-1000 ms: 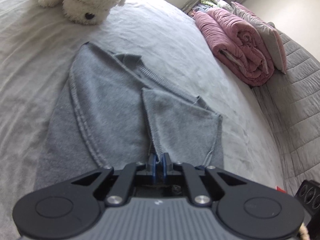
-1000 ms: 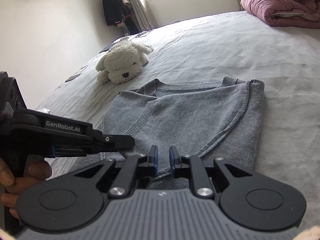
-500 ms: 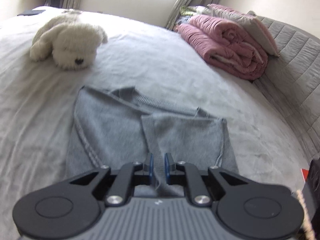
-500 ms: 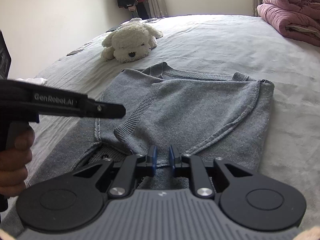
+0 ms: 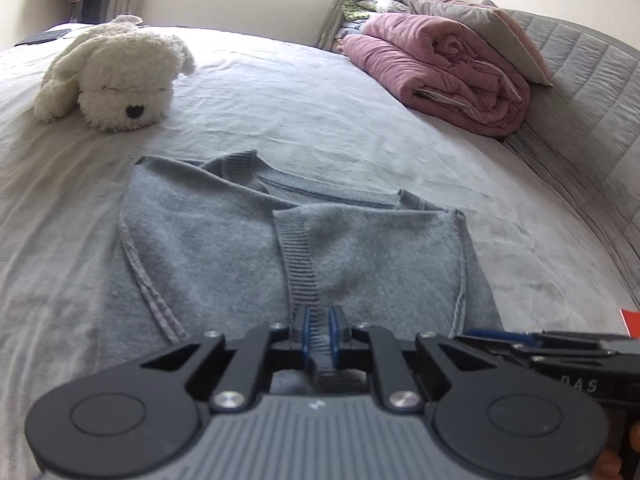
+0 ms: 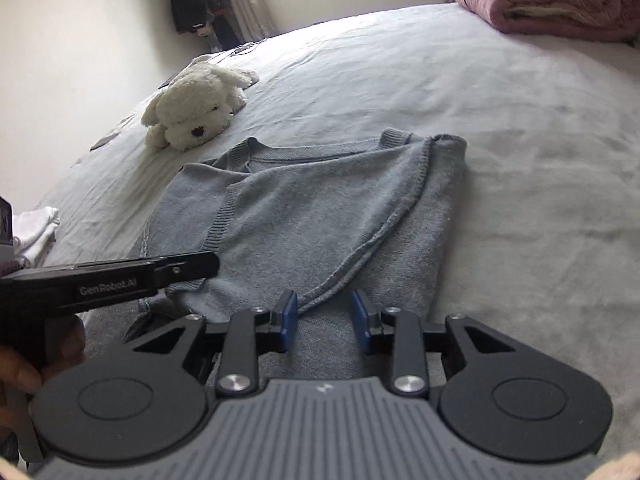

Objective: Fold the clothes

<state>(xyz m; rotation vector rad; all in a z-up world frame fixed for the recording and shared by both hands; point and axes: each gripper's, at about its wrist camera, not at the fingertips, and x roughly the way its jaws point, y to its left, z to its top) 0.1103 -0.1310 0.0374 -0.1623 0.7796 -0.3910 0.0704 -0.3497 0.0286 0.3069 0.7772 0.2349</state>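
Grey sweater (image 5: 248,248) lies part-folded on bed (image 5: 304,92), sleeves in. Left tool (image 5: 320,334) nearly together, ribbed cuff between pads; can't tell if pinched. Right tool (image 6: 325,320) opening over near hem, pads off cloth. Plush dog (image 6: 196,114) beyond collar.

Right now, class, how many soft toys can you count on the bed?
1. A white plush dog lies on the grey bedsheet, beyond the far left corner of the grey sweater. The pink quilt could hide others behind it.
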